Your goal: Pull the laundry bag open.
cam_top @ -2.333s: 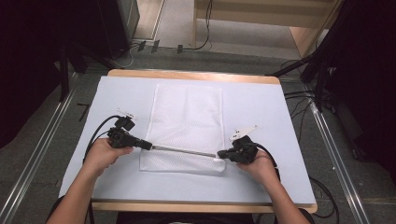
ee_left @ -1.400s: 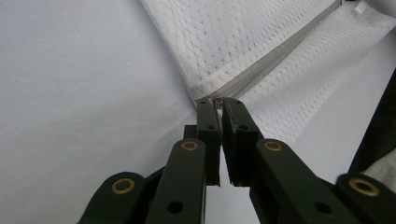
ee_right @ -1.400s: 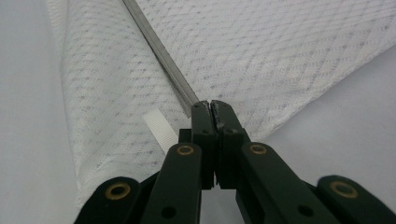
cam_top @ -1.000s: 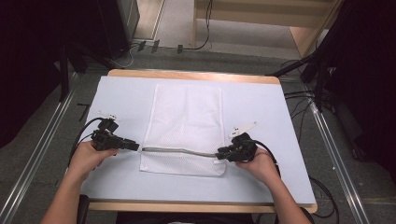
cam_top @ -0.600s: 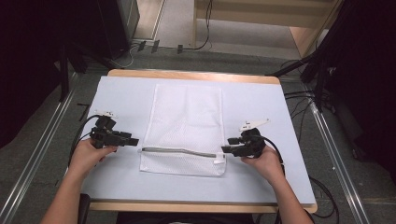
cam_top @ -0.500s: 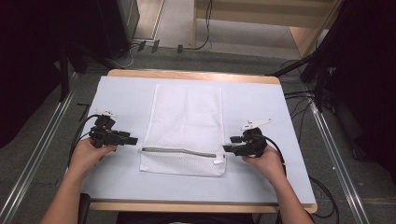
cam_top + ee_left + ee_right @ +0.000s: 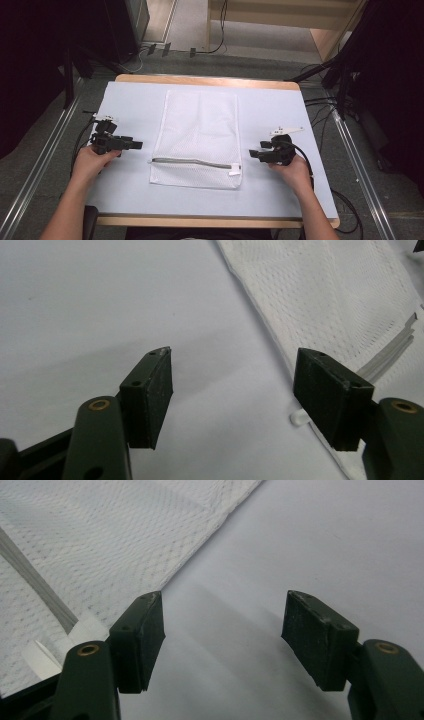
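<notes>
Having pulled apart to either side, off the white mesh laundry bag (image 7: 199, 136); left gripper (image 7: 131, 145) and right gripper (image 7: 256, 154) jaws just opening wide, gripping nothing. Lying flat mid-surface, zipper (image 7: 192, 163) looking closed, so seemingly finishing. Pale blue surface (image 7: 280, 190) sitting amid grey floor (image 7: 40, 145), cables (image 7: 320, 107).

Mesh bag (image 7: 197, 135): white woven netting, fine-holed and matt, with a grey zip (image 7: 192, 162) whose material is too small to judge, possibly plastic. Desk (image 7: 210, 81): pale wood edge, its top covered by a smooth, matt light-blue sheet (image 7: 280, 195). Left gripper (image 7: 232, 390) and right gripper (image 7: 222, 630): matt black plastic with brass-coloured rivets.
</notes>
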